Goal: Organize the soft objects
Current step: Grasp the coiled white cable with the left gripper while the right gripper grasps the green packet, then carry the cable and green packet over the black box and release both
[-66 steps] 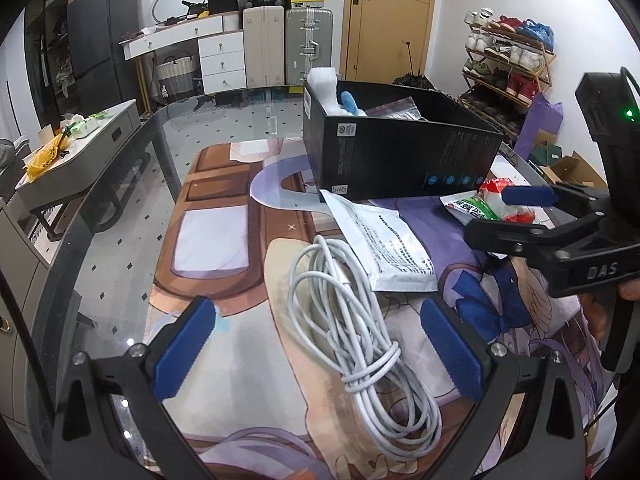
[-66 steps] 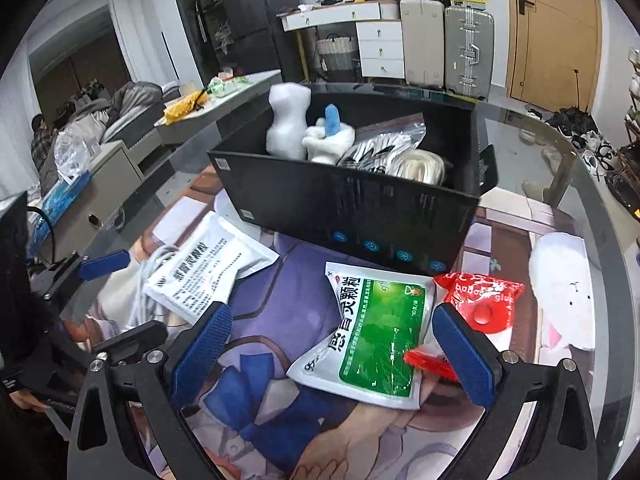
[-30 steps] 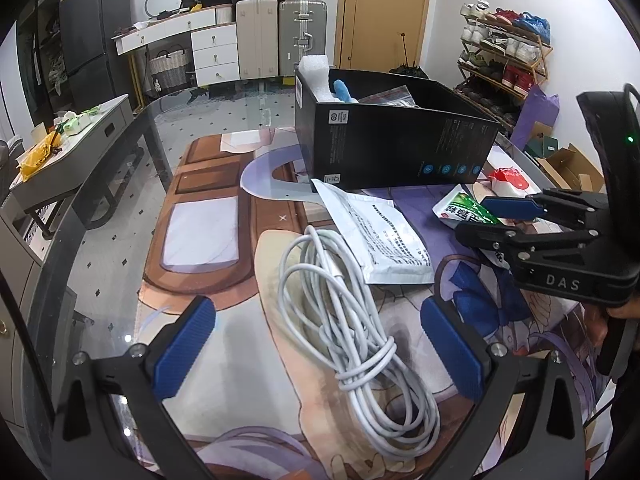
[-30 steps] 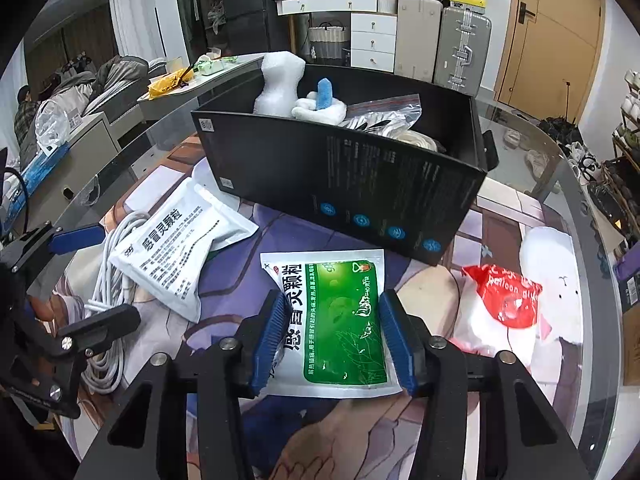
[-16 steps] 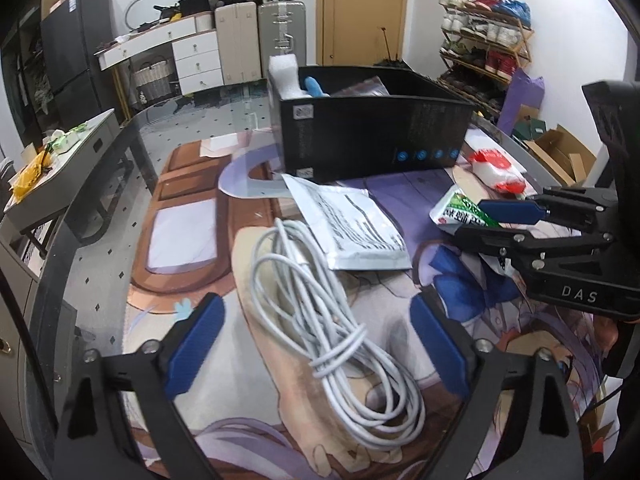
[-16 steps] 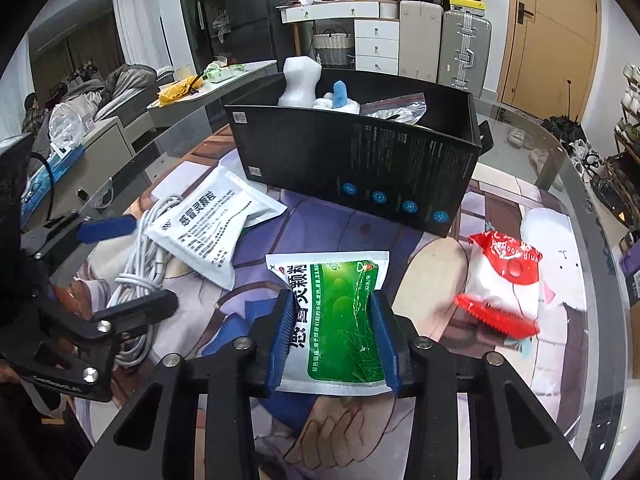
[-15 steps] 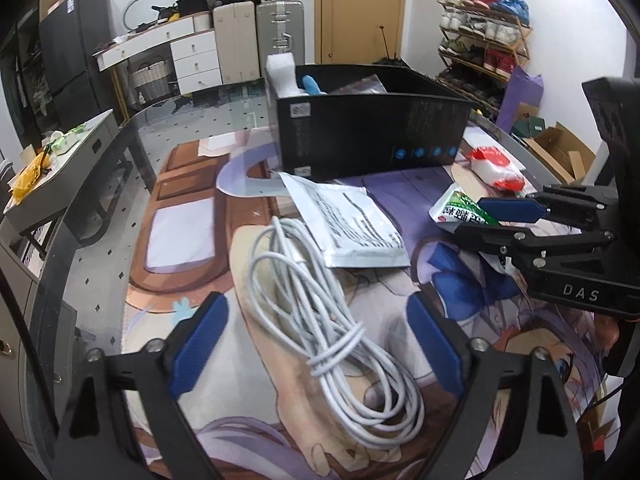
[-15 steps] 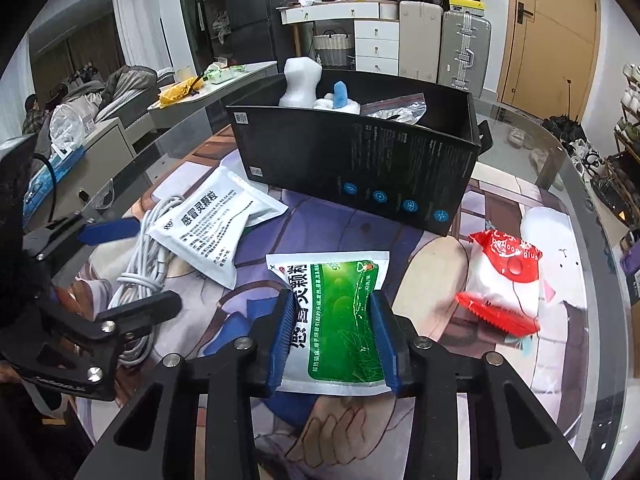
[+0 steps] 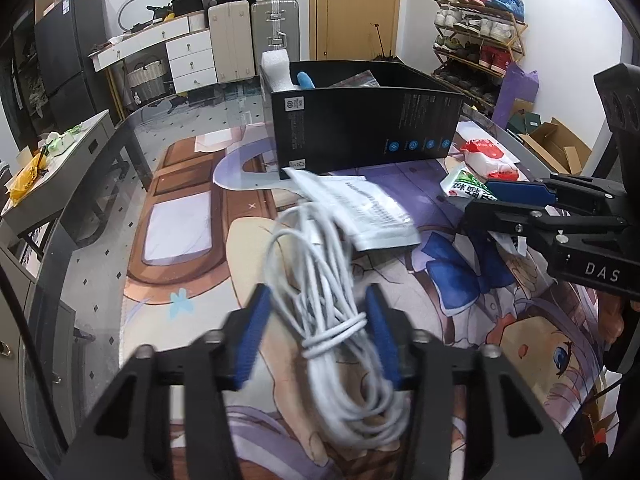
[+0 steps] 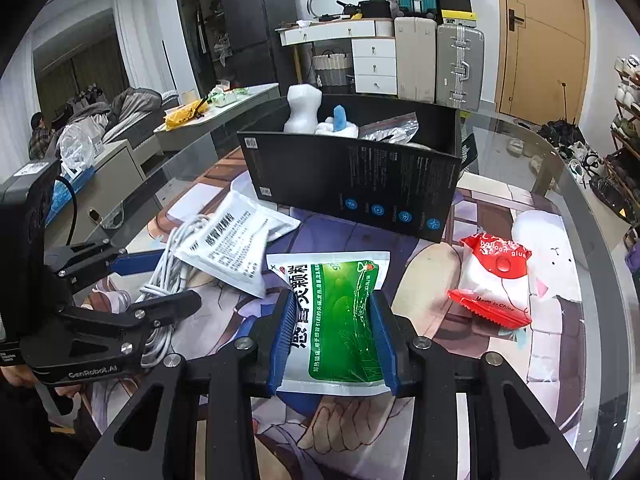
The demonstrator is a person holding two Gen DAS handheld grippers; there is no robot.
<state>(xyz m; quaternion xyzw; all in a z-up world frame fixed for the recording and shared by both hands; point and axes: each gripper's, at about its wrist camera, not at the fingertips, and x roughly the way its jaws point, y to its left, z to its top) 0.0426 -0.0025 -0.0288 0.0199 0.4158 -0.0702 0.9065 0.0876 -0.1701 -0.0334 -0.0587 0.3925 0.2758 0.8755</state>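
**Fingers: right clamped on green sachet, left closing around cable**

Right gripper (image 10: 332, 338): blue pads pressed on both long edges of the green sachet (image 10: 340, 316), gripped. Sachet's long axis runs 12–6 in the right wrist view, white end at 6, printed top edge toward the black box (image 10: 360, 184) at 12; far end bends up from the printed mat (image 10: 420, 272).

Left gripper (image 9: 316, 334): jaws closing, white cable bundle (image 9: 336, 312) between the pads; can't tell if they press it yet. Bundle's long axis runs roughly 11–5 in the left wrist view, loops fanning toward 11, tied waist level with the pads.

White sachet (image 10: 236, 244) lies flat with one edge over the cable's far loops, long axis about 1–7. Red-and-white pack (image 10: 494, 280) at 3 of the green sachet, apart from it.

Box is open-topped: holds a white foam piece (image 10: 303, 108), a blue item (image 10: 340, 118) on something white, and a clear zip bag (image 10: 390, 130).
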